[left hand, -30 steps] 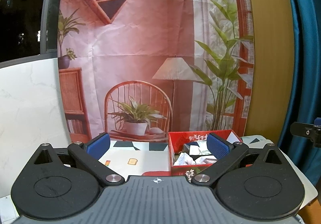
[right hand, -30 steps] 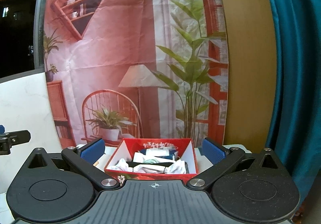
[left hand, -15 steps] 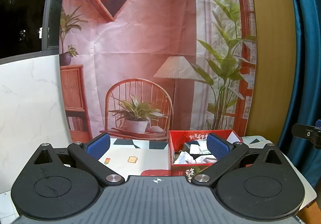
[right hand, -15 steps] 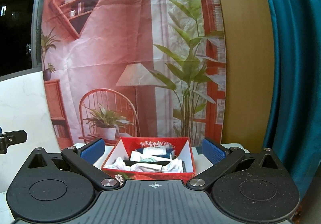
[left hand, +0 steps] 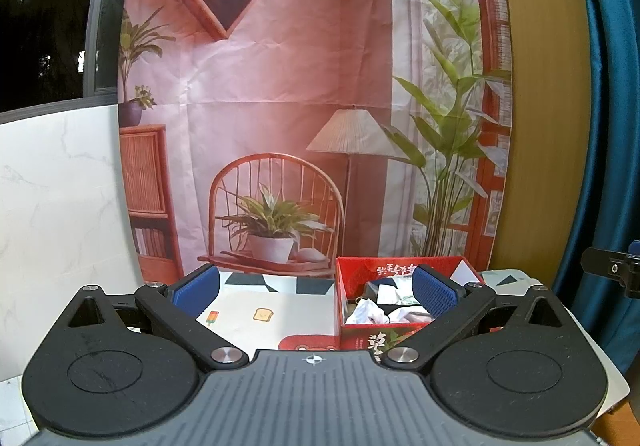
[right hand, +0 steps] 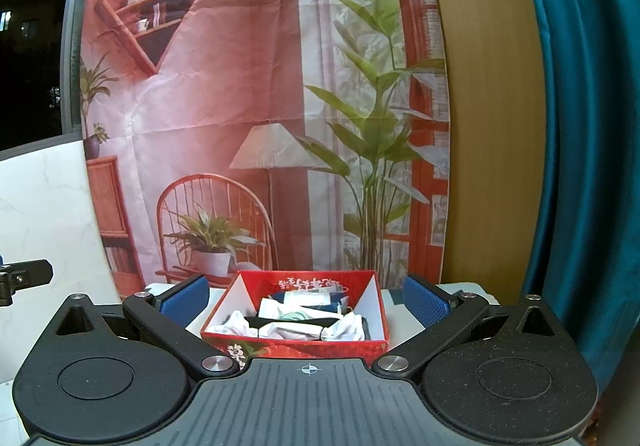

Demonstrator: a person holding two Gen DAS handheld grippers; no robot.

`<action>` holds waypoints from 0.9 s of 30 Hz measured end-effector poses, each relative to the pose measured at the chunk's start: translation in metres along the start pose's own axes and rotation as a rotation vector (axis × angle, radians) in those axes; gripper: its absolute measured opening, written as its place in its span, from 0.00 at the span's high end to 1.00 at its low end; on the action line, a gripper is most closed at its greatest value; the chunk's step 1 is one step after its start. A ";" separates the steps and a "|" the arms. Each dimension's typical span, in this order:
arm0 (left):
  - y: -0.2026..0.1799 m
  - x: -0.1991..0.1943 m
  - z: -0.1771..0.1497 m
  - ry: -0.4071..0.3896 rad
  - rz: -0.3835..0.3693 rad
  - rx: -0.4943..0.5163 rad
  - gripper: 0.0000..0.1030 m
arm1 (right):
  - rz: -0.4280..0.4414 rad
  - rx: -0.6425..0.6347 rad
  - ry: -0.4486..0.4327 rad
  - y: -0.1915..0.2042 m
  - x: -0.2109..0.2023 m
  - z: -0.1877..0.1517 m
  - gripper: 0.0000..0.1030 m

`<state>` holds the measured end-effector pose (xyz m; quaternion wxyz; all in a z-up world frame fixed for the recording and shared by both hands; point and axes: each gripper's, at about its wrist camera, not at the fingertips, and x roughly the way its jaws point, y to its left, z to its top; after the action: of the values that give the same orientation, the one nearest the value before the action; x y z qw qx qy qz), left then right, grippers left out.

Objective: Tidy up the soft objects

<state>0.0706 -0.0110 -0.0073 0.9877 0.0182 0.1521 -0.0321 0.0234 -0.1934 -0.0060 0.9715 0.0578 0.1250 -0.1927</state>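
Blue-padded left tongs (left hand: pixel 315 290) and right tongs (right hand: pixel 306 300) gape level, empty.

printed backdrop (left hand: pixel 312 94) | teal curtain (right hand: pixel 580 126) | marble panel (left hand: pixel 60 186) | patterned mat (left hand: pixel 272 310)

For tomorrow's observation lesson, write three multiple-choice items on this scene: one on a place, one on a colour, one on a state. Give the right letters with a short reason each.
1. Where are the soft cloth items?
A. Inside the red box
B. Spread on the mat
C. Held in a tool

2. What colour are the pads on the tool fingers?
A. Green
B. Blue
C. Yellow

3. How do the left tool and right tool stand?
A. Both shut
B. One shut on cloth
C. Both open and empty

Answers: 1 A, the white and dark cloth lies bunched within the box walls. 2 B, each finger carries a blue textured pad. 3 C, both wrist views show the fingers wide apart with nothing between them.
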 end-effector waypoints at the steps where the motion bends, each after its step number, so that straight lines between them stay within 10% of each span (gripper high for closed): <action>1: 0.000 0.000 0.000 0.000 0.000 0.000 0.00 | -0.001 0.000 0.000 0.000 0.000 0.000 0.00; 27: -0.002 0.001 -0.002 0.005 -0.009 -0.002 0.00 | 0.002 -0.002 0.003 -0.001 0.000 0.001 0.00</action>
<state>0.0705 -0.0129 -0.0096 0.9872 0.0166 0.1546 -0.0363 0.0234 -0.1946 -0.0057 0.9716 0.0573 0.1265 -0.1917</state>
